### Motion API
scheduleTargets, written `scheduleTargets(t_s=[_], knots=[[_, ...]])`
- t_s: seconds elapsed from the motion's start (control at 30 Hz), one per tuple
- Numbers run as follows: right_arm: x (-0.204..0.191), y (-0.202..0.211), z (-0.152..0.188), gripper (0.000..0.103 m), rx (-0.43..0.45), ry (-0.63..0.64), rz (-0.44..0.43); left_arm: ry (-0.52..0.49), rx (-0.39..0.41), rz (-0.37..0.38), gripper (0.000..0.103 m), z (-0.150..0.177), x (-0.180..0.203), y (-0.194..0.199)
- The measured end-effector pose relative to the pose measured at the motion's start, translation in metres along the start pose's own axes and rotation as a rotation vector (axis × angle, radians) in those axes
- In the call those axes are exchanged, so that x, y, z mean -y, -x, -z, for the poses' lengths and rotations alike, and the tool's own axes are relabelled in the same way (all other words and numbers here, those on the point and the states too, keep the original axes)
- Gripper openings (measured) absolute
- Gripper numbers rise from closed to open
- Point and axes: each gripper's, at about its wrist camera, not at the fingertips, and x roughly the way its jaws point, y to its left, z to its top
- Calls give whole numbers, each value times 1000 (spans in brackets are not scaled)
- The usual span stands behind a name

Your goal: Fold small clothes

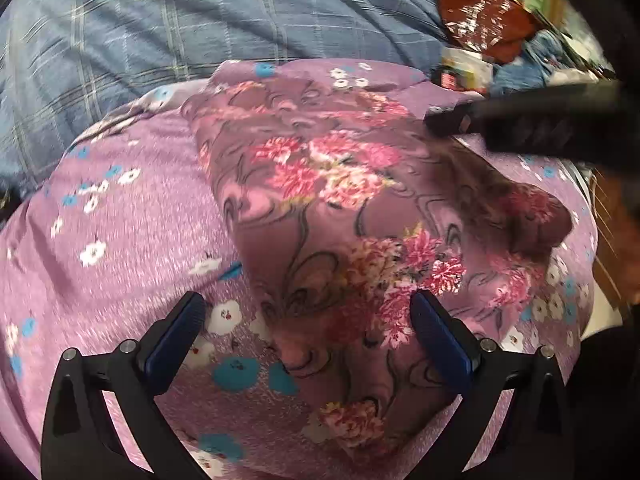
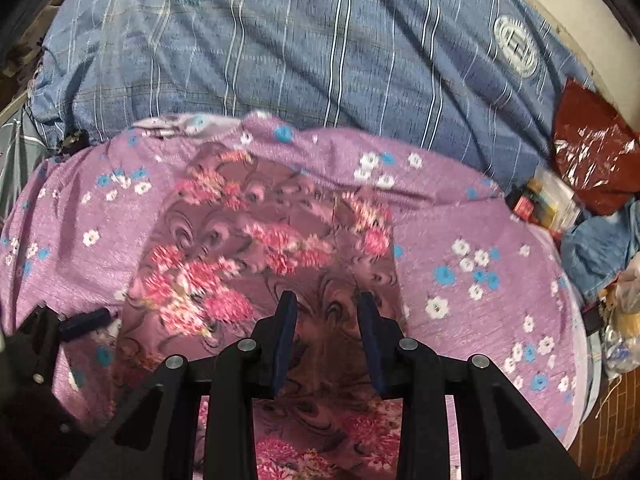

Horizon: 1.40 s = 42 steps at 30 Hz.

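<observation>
A mauve garment (image 1: 320, 184) with pink flower clusters lies spread on a lilac flowered sheet (image 1: 120, 216). My left gripper (image 1: 308, 304) stands open wide just above the garment's near edge, with nothing pressed between its blue pads. My right gripper (image 2: 328, 308) has its jaws narrowed on a raised fold of the garment (image 2: 320, 280). That fold looks sharp while the rest of the cloth is blurred. In the left wrist view the right gripper (image 1: 444, 120) reaches in from the right over the garment's far side, and cloth is smeared beneath it.
A blue plaid quilt (image 2: 320, 60) fills the far side of the bed. A shiny dark red bag (image 2: 592, 160), small boxes (image 2: 536, 200) and blue denim (image 2: 600, 248) sit at the right edge. A brick floor (image 2: 616, 412) shows at lower right.
</observation>
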Motion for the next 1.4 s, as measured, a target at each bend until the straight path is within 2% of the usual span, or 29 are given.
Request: scheduleTargets(t_s=[0.07, 0.17, 0.23, 0.27, 0.33, 0.37, 0.4, 0.43, 0.53, 0.67, 0.77, 0.8, 0.87, 0.9, 0.93, 1.0, 1.17, 1.23, 1.3, 1.4], knots=[[4, -19, 10, 33, -79, -8, -52, -20, 41, 34, 103, -5, -4, 12], [20, -13, 22, 37, -58, -38, -154, 14, 135, 115, 103, -14, -21, 30], [50, -5, 27, 39, -39, -140, -267, 97, 171, 152, 103, -20, -38, 31], [65, -4, 27, 43, -22, -193, -276, 134, 171, 158, 103, -23, -44, 27], [101, -7, 28, 74, 13, -308, -265, 226, 145, 175, 103, -28, -60, 12], [114, -9, 30, 77, 20, -354, -276, 277, 120, 195, 103, -30, -67, 3], [128, -14, 32, 78, 23, -412, -313, 333, 90, 225, 103, -31, -74, -8], [147, -24, 35, 78, 16, -497, -397, 378, 67, 254, 103, -31, -79, -16], [171, -54, 46, 78, -27, -639, -578, 464, 39, 331, 103, -32, -86, -30], [165, -86, 46, 78, -125, -649, -705, 475, 27, 360, 103, -34, -83, -35], [156, -88, 38, 78, -122, -606, -751, 456, 20, 383, 103, -37, -81, -36], [152, -90, 36, 78, -130, -596, -763, 451, 17, 397, 100, -37, -80, -37], [144, -94, 33, 78, -133, -574, -763, 445, 10, 420, 87, -39, -80, -39], [140, -95, 30, 78, -129, -562, -769, 438, -2, 437, 77, -40, -78, -42], [136, -97, 26, 78, -136, -556, -799, 434, -9, 442, 74, -40, -78, -44], [125, -100, 23, 79, -148, -546, -831, 423, -2, 437, 74, -41, -76, -45], [90, -90, 12, 74, -118, -442, -723, 436, 10, 441, 71, -47, -71, -50], [85, -85, 12, 57, -105, -417, -681, 441, 19, 429, 61, -47, -69, -50], [89, -80, 14, 47, -87, -415, -662, 443, 26, 418, 53, -48, -69, -48], [88, -64, 15, 40, -37, -397, -621, 438, 46, 390, 42, -49, -65, -40]])
